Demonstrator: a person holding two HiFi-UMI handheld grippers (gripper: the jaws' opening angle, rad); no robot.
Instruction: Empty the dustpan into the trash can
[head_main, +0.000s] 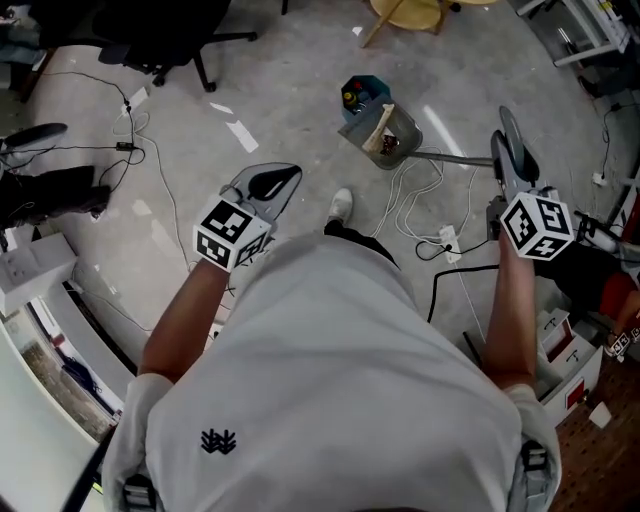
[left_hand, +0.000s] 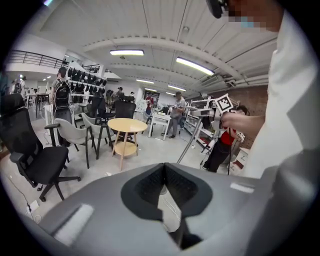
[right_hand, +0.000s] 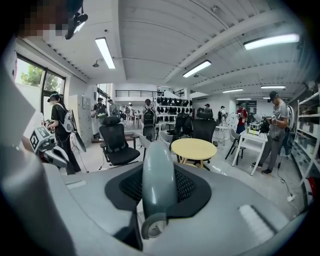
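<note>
Head view, task items. Trash can (head_main: 362, 92): small, teal, upright on floor. Dustpan (head_main: 398, 128): long-handled, pan just beside trash can on the person's side, brown debris inside, so emptying is judged not yet done. Right tool (head_main: 512, 160): clamped on dustpan handle (right_hand: 158, 165). Left tool (head_main: 272, 185): jaws together, empty, well apart from trash can.

Floor (head_main: 290, 90): bare grey concrete, slight sheen. Bearings are from the person's shoe (head_main: 341, 205), planted mid-floor.
- 12 o'clock: teal trash can (head_main: 364, 94) standing. The dustpan (head_main: 385, 135) is just beside it on the near side; floor contact unclear.
- 1 o'clock, far: wooden table foot (head_main: 405, 12).
- 3 o'clock: white cables (head_main: 405, 200) in loose loops.
- 4 o'clock: power strip (head_main: 448, 240); boxes (head_main: 560, 345) farther out.
- 10 o'clock: pale tape strips (head_main: 241, 136), then the office chair base (head_main: 190, 55).
</note>
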